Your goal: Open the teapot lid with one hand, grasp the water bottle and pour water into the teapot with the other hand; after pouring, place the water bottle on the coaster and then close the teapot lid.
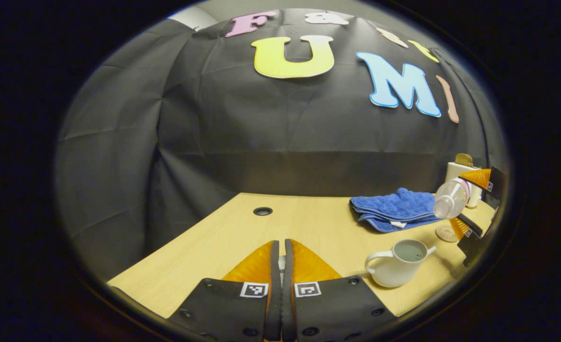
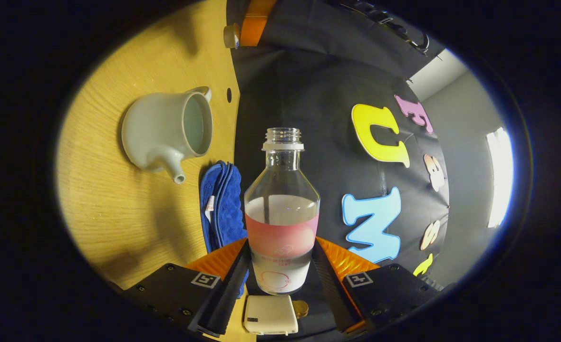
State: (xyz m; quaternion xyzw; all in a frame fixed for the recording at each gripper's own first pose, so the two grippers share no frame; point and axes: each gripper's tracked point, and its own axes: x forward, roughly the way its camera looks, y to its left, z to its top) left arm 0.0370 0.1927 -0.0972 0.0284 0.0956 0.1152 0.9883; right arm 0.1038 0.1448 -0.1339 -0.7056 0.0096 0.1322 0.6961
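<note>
Uncapped water bottle (image 2: 281,209) tipped sideways; white teapot (image 2: 166,130) lidless.

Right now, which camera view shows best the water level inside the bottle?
The right gripper view: the water bottle stands large and centred between the right tongs, and the water line across it is plain. In the left gripper view the bottle is small, tilted at the far edge, its level unreadable.

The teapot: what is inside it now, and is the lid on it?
The teapot is open, no lid on it. Inside, pale water fills it partway. Its bottom cannot be seen through the water from here.
</note>
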